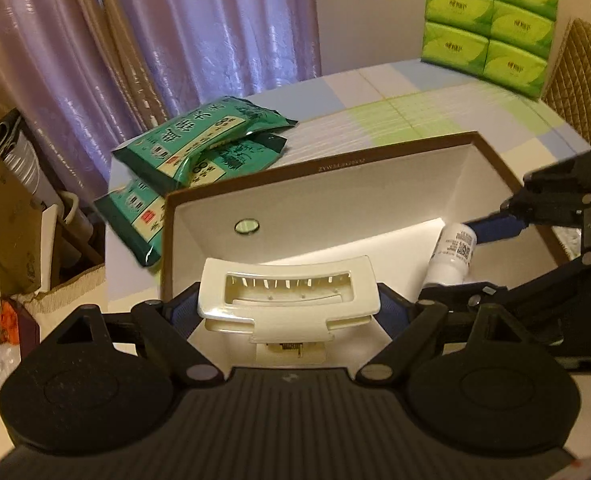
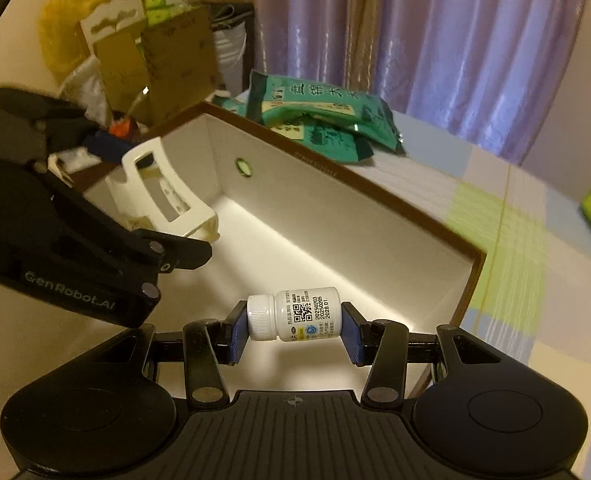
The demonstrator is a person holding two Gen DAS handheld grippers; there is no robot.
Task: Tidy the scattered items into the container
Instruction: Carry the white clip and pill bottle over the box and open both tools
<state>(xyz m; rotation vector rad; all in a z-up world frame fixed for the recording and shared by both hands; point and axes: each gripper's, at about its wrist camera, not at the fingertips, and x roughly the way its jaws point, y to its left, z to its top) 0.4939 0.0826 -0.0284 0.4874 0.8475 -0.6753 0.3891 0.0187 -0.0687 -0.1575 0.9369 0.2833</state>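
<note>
A white box with brown rim point(image 1: 319, 166) point(image 2: 335, 174) stands open on the table. My left gripper point(image 1: 287, 306) is shut on a cream plastic holder point(image 1: 285, 292) point(image 2: 163, 196), held above the box's near end. My right gripper point(image 2: 294, 330) is shut on a small white bottle point(image 2: 295, 314) point(image 1: 453, 254), lying sideways between the blue pads above the box's inside. In the left wrist view the right gripper point(image 1: 467, 256) reaches in from the right. The box floor below both shows nothing else.
Green snack packets point(image 1: 203, 140) point(image 2: 319, 114) lie stacked on the checked tablecloth point(image 1: 415, 112) behind the box. Green tissue packs point(image 1: 491, 24) are piled at the far corner. Cardboard boxes and bags point(image 2: 155, 60) stand off the table's edge by the purple curtain point(image 1: 195, 28).
</note>
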